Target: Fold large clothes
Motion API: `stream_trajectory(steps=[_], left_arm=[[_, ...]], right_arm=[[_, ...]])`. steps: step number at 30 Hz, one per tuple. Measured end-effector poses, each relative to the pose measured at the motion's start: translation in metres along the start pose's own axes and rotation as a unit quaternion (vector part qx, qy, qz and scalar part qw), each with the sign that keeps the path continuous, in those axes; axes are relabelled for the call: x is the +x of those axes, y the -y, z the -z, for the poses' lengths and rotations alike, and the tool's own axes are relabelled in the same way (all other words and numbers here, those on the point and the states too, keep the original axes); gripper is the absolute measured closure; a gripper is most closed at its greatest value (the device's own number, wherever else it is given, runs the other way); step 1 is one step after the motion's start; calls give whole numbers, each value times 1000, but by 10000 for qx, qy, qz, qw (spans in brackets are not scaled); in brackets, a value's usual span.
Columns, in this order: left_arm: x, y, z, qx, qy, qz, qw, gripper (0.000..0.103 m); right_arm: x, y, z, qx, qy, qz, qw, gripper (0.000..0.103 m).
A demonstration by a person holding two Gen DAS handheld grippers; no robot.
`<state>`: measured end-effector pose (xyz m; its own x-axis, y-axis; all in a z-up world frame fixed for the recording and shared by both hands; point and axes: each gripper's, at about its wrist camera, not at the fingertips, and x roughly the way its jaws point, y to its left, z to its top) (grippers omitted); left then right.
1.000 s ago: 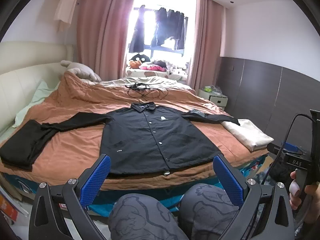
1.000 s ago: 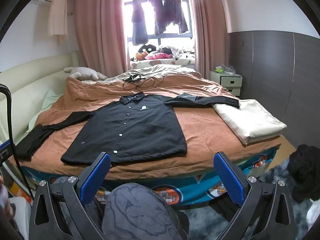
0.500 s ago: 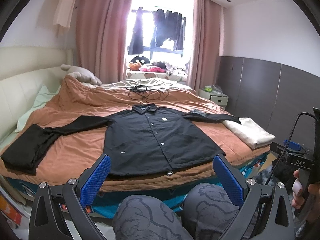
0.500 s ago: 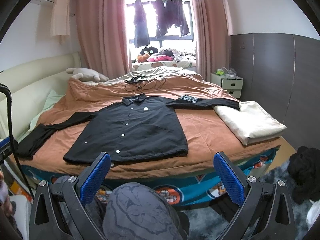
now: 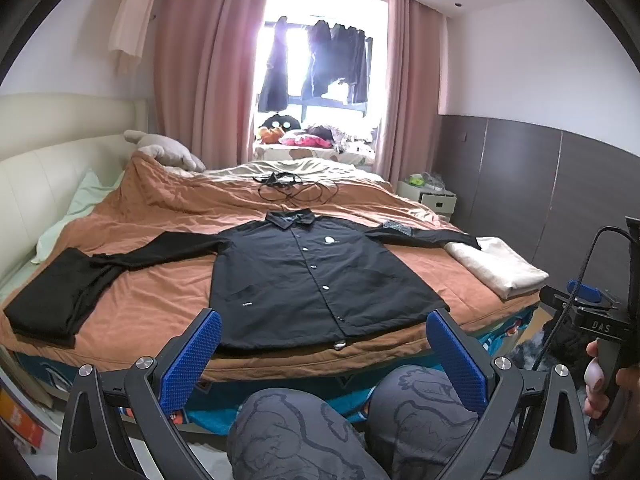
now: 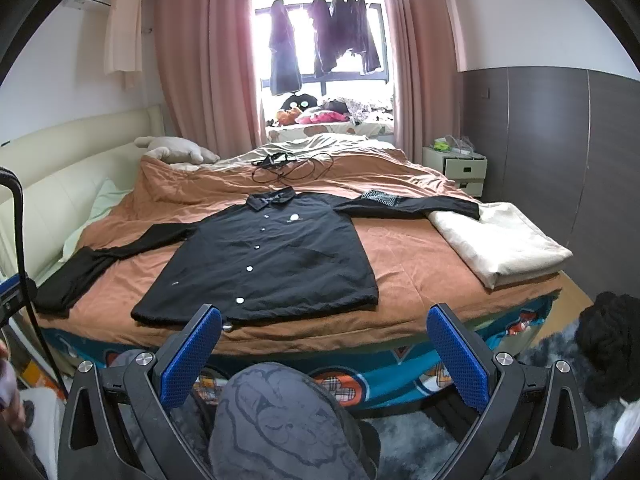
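While level, both tongs [image 5: 325,354] [image 6: 325,350] gape (empty).

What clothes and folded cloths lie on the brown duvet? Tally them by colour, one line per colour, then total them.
Black: 2 (black button-up jacket spread flat; folded black garment at the left edge)
Cream: 1 (folded cream cloth at the right edge, under the jacket's cuff)
Total: 3
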<state>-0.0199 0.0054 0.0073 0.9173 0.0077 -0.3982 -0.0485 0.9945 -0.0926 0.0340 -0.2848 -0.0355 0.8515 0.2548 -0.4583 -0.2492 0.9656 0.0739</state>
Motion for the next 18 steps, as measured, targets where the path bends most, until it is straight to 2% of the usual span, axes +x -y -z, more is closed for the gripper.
stream_trajectory(steps=[18], left_arm=[[-2,3,0,-56,36,-7,10000,0]], right_arm=[[-5,0,-2,91,7,-25,10000,0]])
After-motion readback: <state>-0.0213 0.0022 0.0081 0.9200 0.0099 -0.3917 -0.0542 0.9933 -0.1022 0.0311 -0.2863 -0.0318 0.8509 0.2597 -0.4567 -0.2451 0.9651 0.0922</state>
